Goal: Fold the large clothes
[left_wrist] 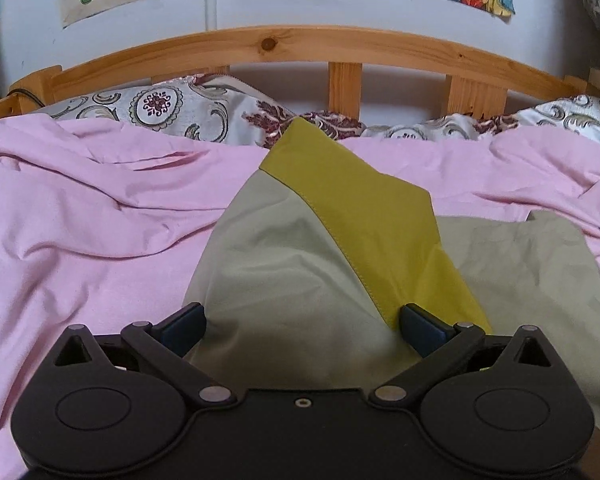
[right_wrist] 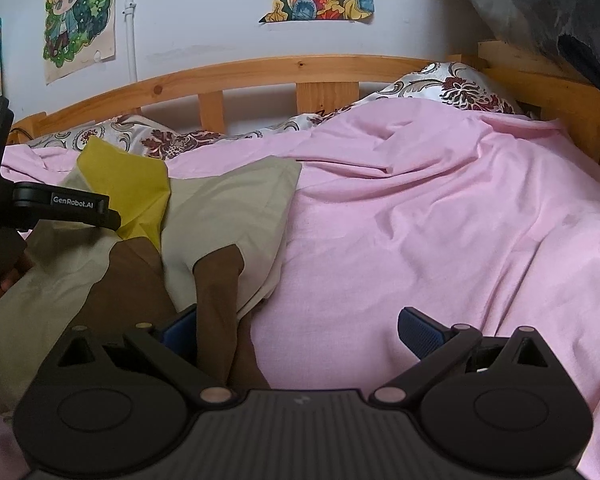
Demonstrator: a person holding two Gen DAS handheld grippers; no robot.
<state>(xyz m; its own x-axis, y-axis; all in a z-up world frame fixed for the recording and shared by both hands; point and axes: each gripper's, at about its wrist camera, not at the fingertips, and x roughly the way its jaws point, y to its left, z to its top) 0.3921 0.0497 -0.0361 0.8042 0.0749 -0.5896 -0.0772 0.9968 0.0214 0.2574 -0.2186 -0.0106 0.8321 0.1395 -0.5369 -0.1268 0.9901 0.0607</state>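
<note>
While left claw (left_wrist: 302, 326) spreads over garment (left_wrist: 284, 264), brown panel (right_wrist: 216, 280) right-view only

Both black tools (left_wrist: 302, 330) (right_wrist: 300, 332) carry blue ribbed pads (right_wrist: 418, 332), silver pivot pins and "GenRobot.AI" lettering.

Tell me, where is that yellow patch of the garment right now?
The yellow patch lies on the pink sheet, mid-bed in the left wrist view, its tip toward the wooden headboard; the right wrist view shows it far left.

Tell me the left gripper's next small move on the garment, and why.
Probably close the left gripper on the garment. Its jaws stand open with the cloth bunched between them, so nothing is held yet. The right gripper is open too, at the garment's edge.
</note>
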